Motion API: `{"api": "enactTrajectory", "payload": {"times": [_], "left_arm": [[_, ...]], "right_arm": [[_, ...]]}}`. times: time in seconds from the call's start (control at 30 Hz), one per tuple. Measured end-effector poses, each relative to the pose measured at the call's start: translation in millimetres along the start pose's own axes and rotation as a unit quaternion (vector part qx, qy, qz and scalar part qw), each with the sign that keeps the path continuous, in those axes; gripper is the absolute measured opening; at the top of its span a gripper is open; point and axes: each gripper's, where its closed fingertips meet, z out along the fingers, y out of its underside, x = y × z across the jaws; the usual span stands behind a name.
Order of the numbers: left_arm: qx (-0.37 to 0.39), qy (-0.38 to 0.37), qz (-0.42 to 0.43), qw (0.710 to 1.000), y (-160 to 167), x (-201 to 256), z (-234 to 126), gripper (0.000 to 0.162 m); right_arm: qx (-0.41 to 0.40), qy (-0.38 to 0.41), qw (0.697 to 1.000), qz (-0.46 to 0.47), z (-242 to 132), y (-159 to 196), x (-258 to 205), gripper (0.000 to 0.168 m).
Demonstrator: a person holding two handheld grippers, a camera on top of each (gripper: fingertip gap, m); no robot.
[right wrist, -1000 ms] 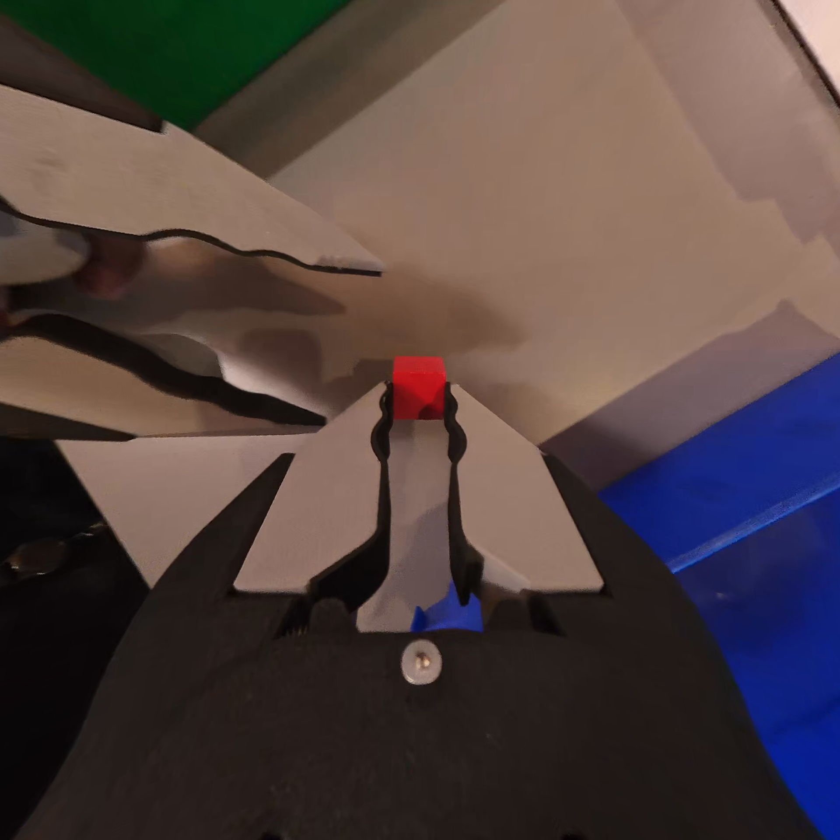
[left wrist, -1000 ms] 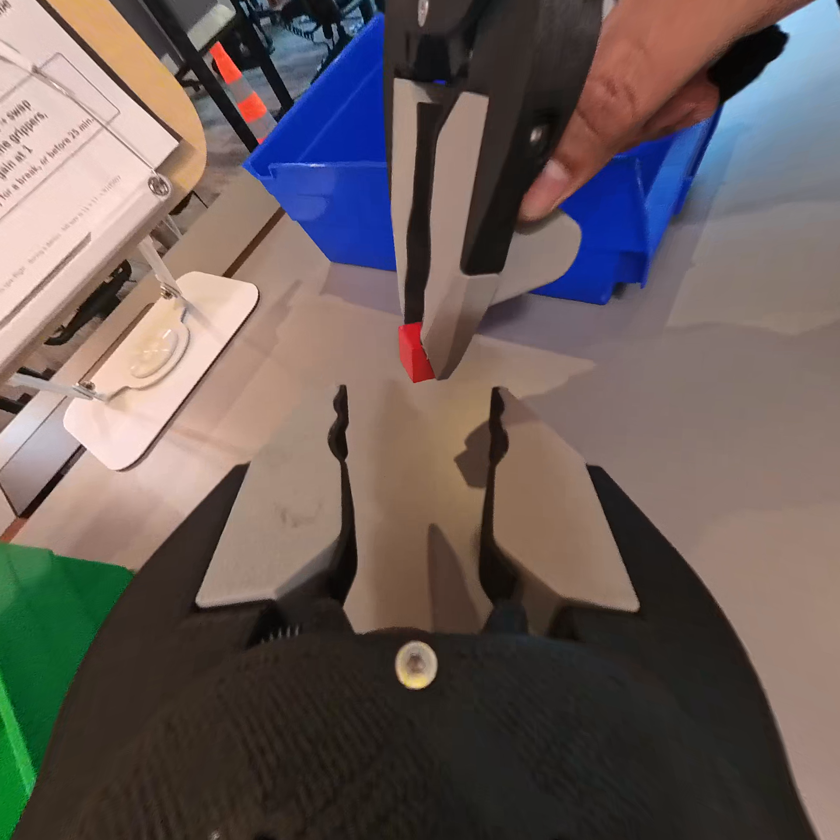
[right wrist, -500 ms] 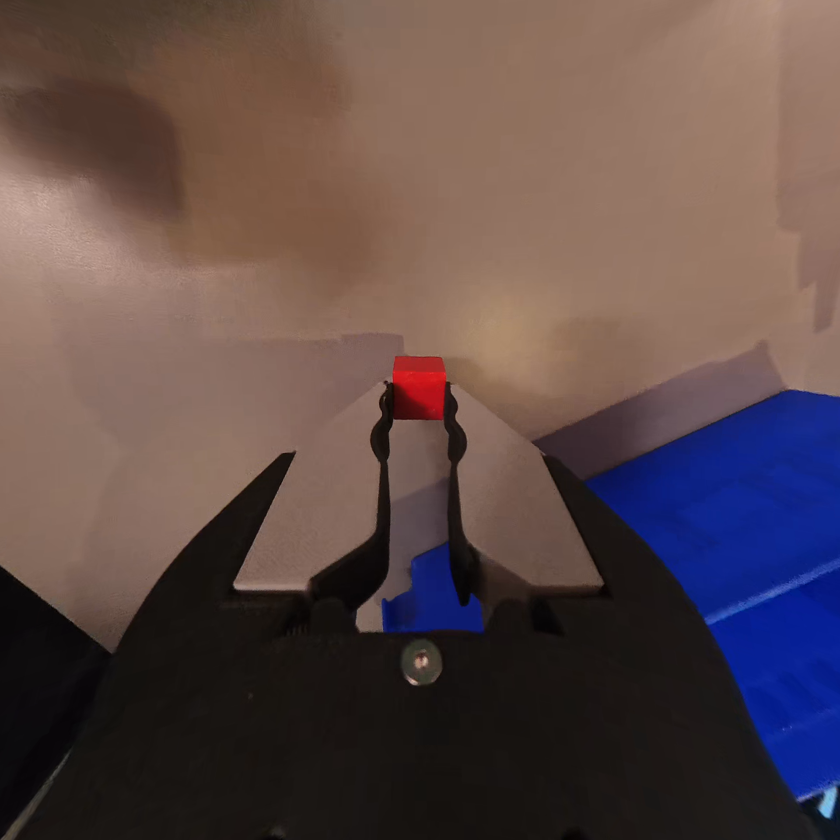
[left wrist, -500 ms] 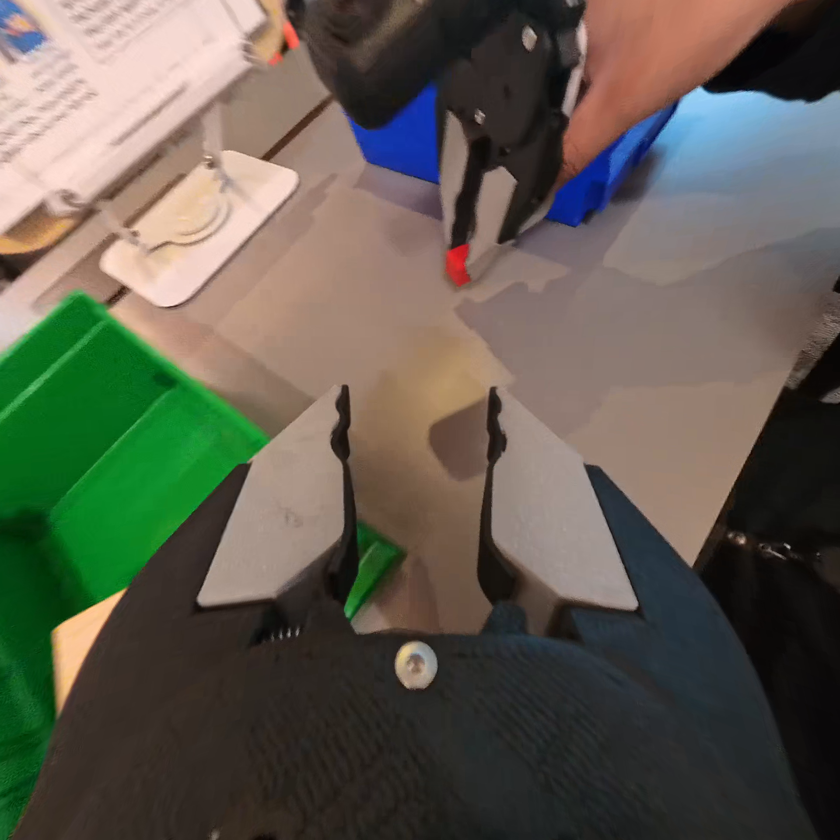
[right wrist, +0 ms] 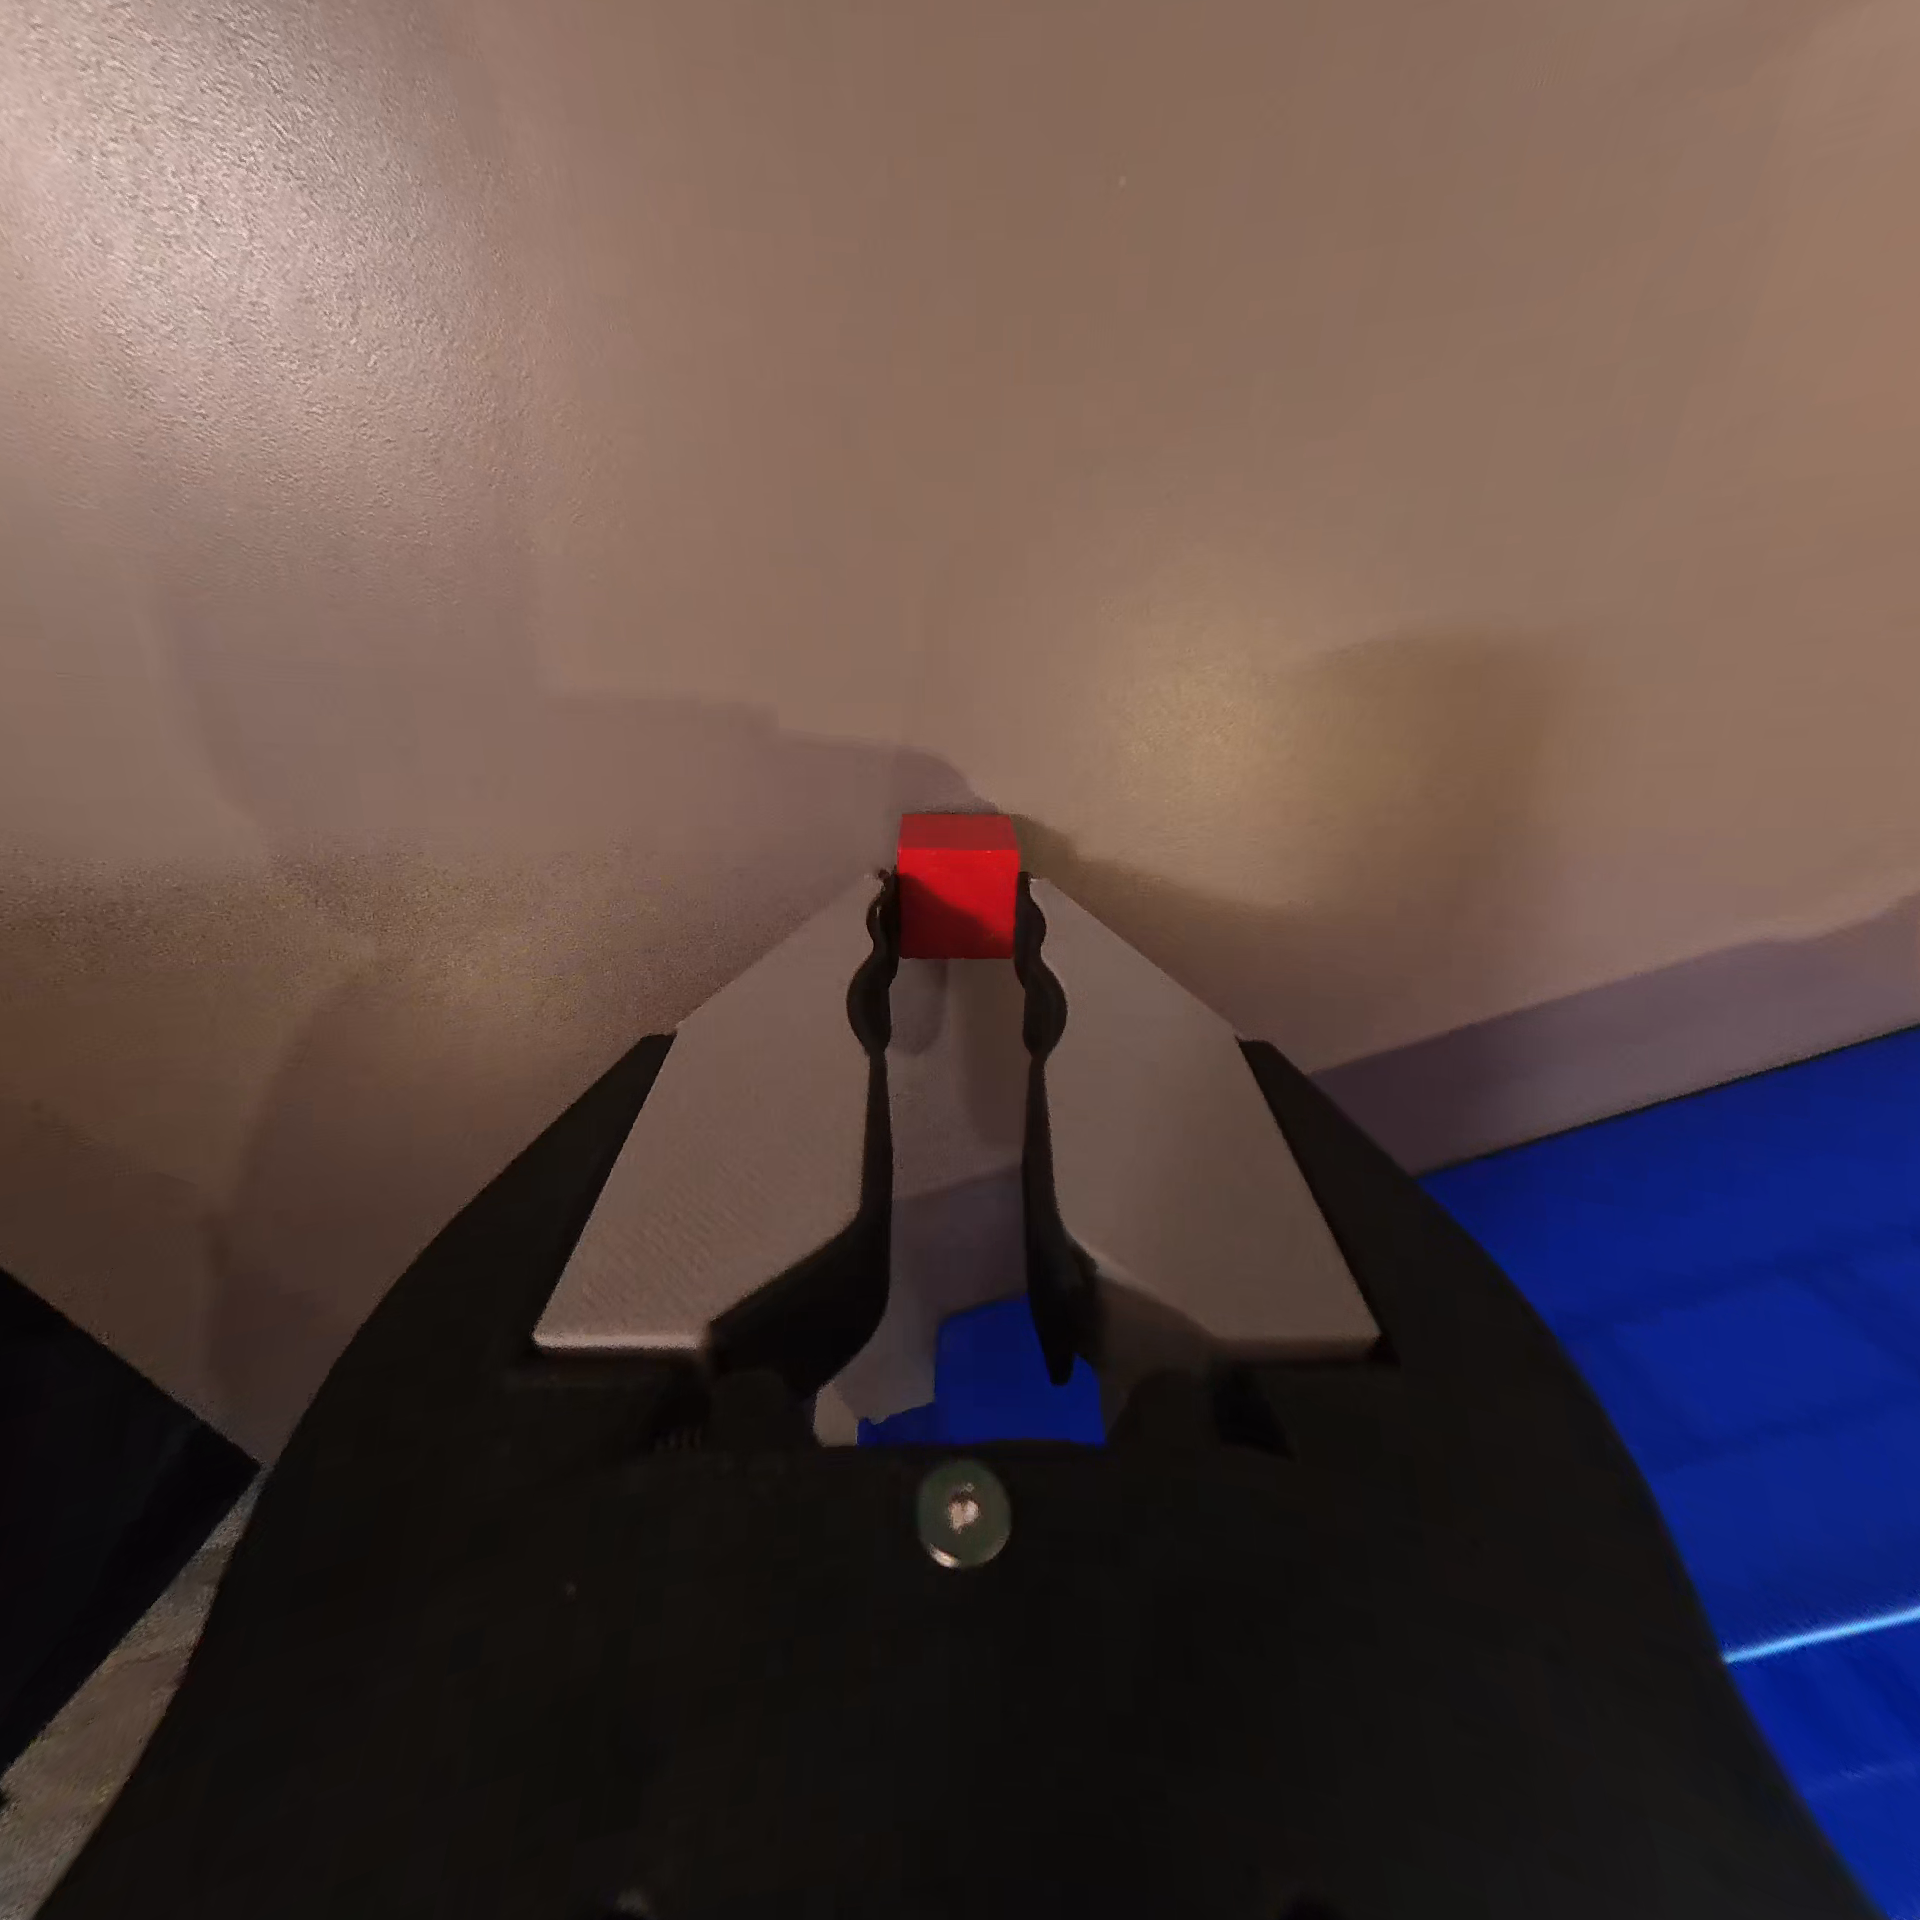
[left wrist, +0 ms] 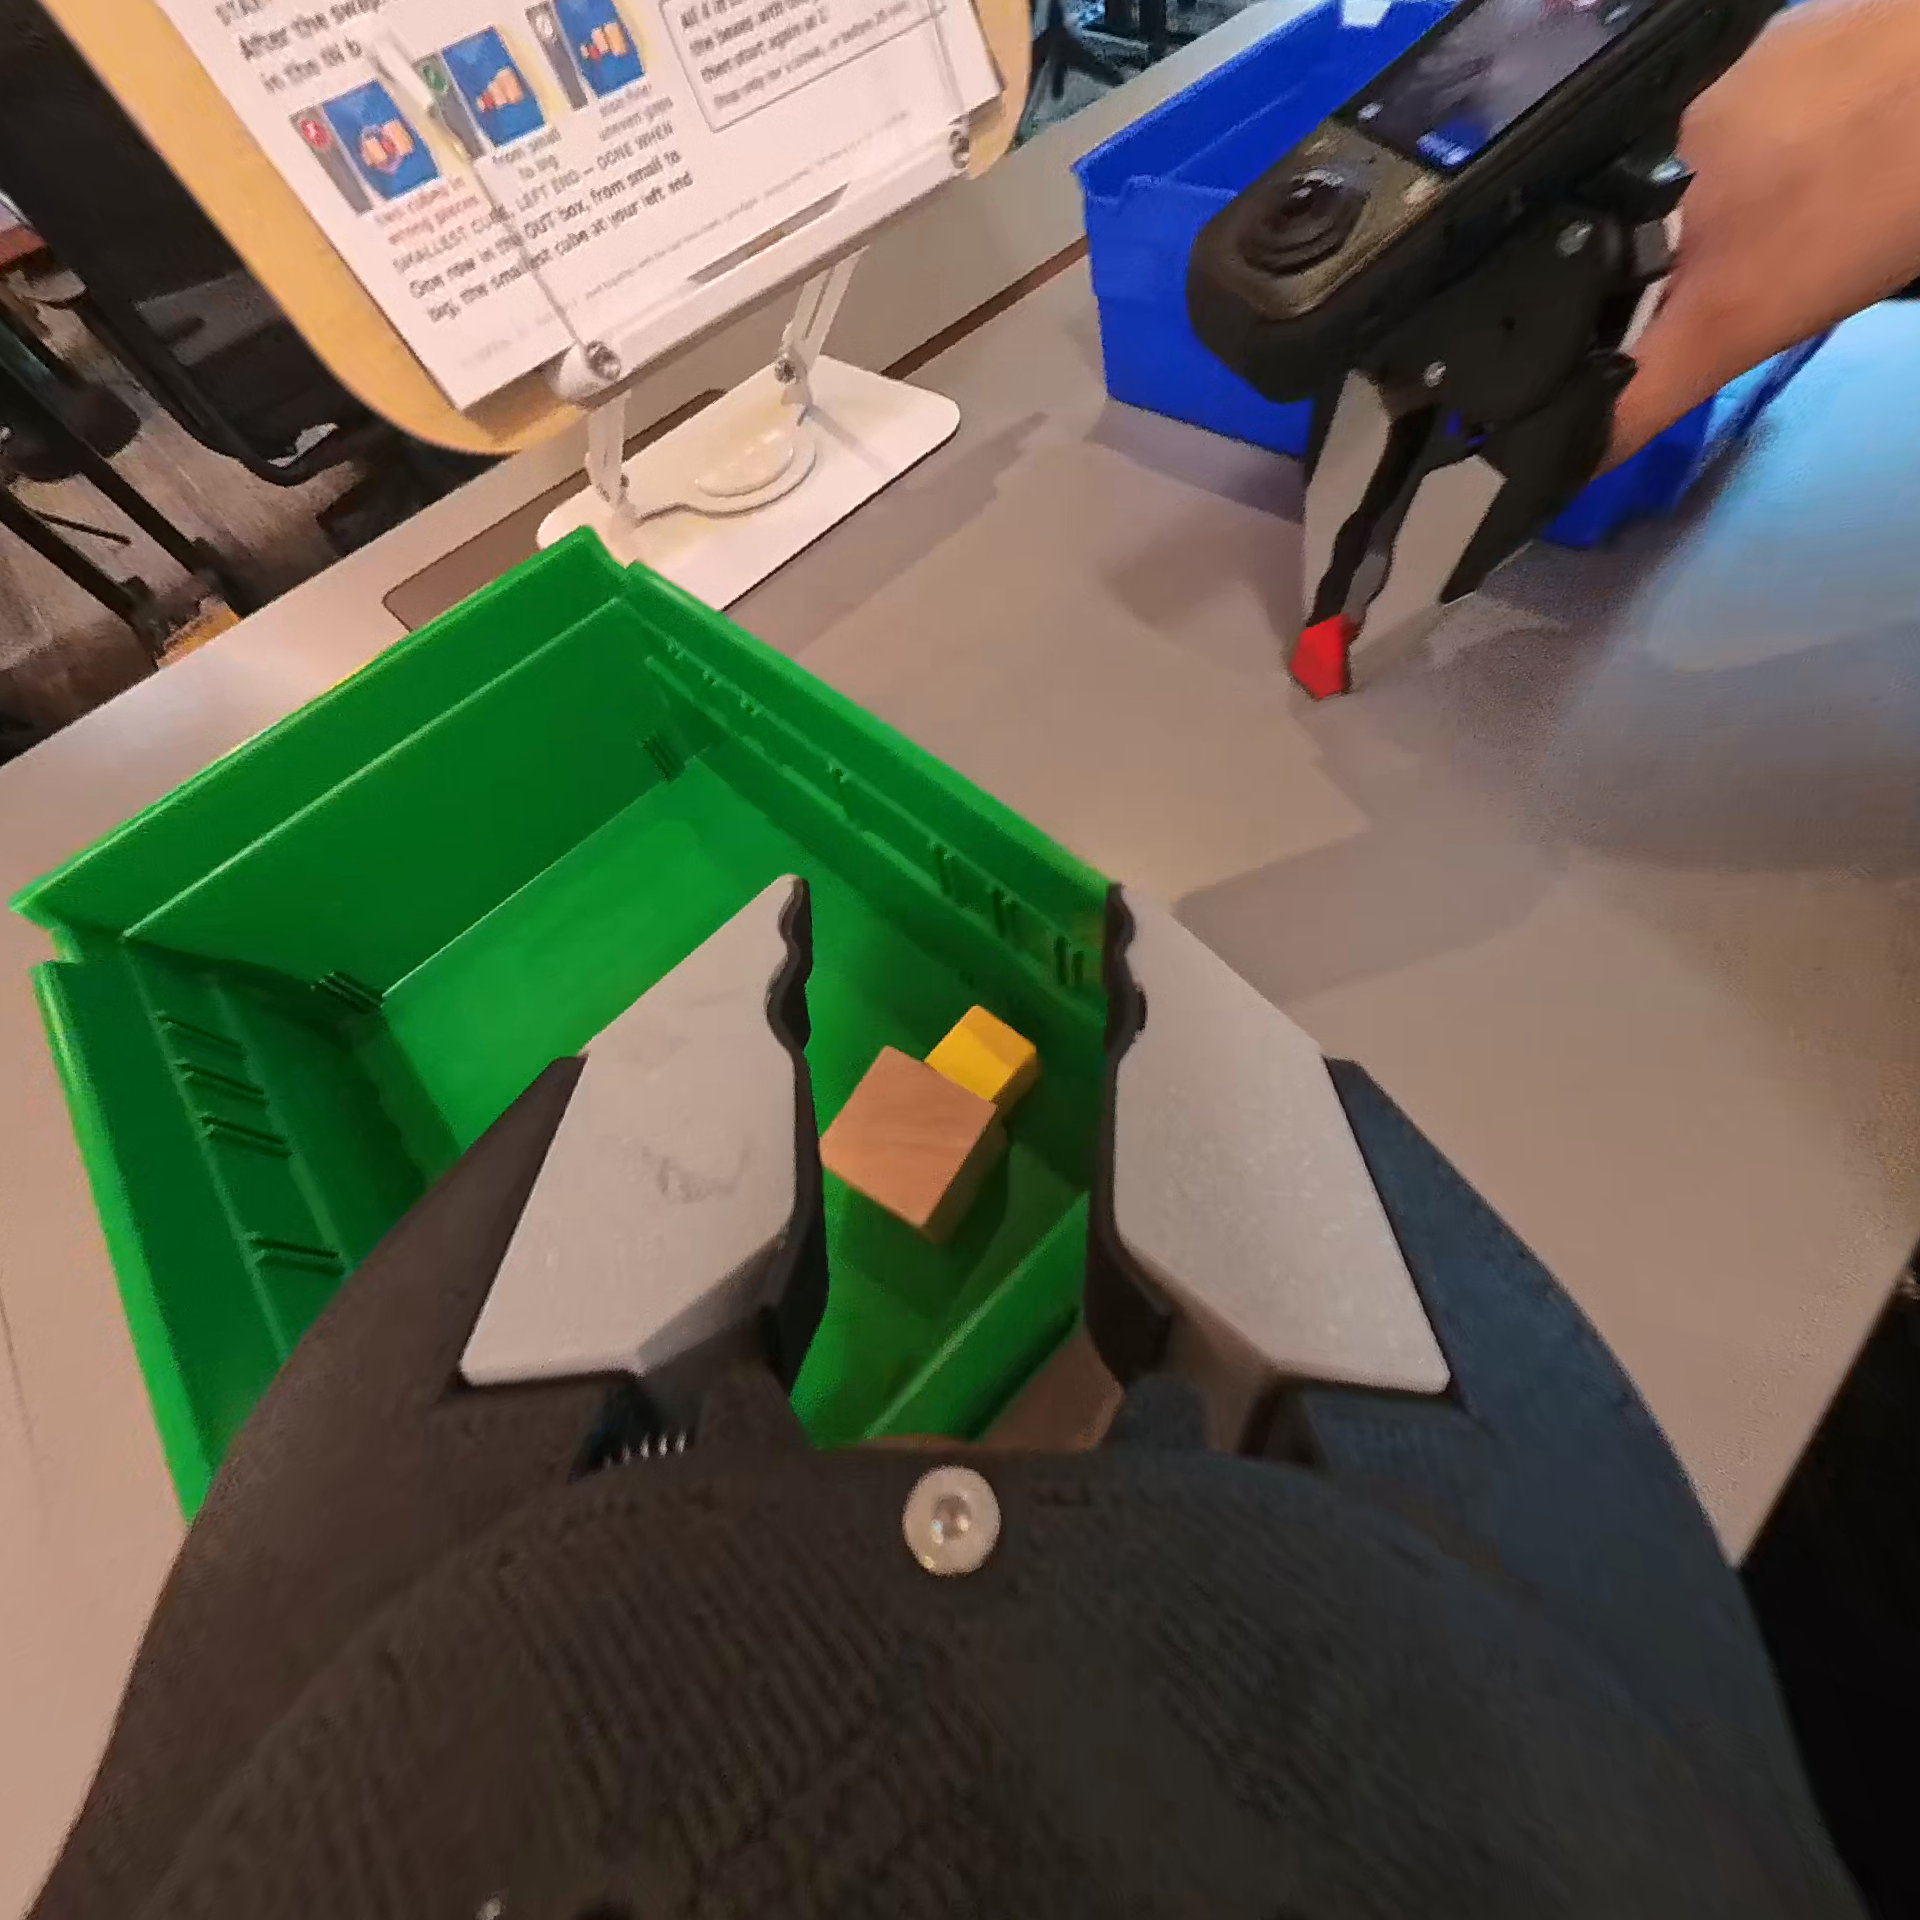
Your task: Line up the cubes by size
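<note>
My right gripper (right wrist: 954,896) is shut on a small red cube (right wrist: 954,900) and holds it at the grey table top (right wrist: 935,364). The red cube (left wrist: 1322,657) and the right gripper (left wrist: 1340,629) also show in the left wrist view, at the far right. My left gripper (left wrist: 951,956) is open and empty above a green bin (left wrist: 364,831). In the bin lie a plain wooden cube (left wrist: 909,1151) and a smaller yellow cube (left wrist: 982,1051), touching each other, between my fingers in the view.
A blue bin (left wrist: 1174,312) stands at the back right, behind the right gripper; it also shows in the right wrist view (right wrist: 1662,1299). A sign on a white stand (left wrist: 769,457) is behind the green bin. The table's right edge (left wrist: 1829,1382) is near.
My left gripper has drawn back and swung left, from in front of the red cube to above the green bin. The right gripper still holds the red cube, now low at the table.
</note>
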Motion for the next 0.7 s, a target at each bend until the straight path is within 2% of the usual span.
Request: {"api": "enactTrajectory", "payload": {"times": [0.03,0.33,0.5,0.7], "left_arm": [[0.0,-0.004,-0.002,1.0,3.0,-6.0,0.7,0.055],[0.022,-0.015,-0.017,0.999,14.9,-36.2,-5.1,0.056],[0.035,0.015,-0.017,0.999,14.6,-27.5,5.1,0.056],[0.045,0.028,-0.026,0.998,16.0,-25.5,13.2,0.056]], "right_arm": [[0.002,-0.003,1.0,-0.002,-0.2,-1.1,0.1,0.019],[0.015,-0.011,0.999,-0.035,-3.5,-7.4,6.3,0.019],[0.072,-0.014,0.997,-0.014,-32.9,-12.9,13.3,0.019],[0.117,-0.002,0.993,0.027,-63.7,1.9,20.5,0.019]]}}
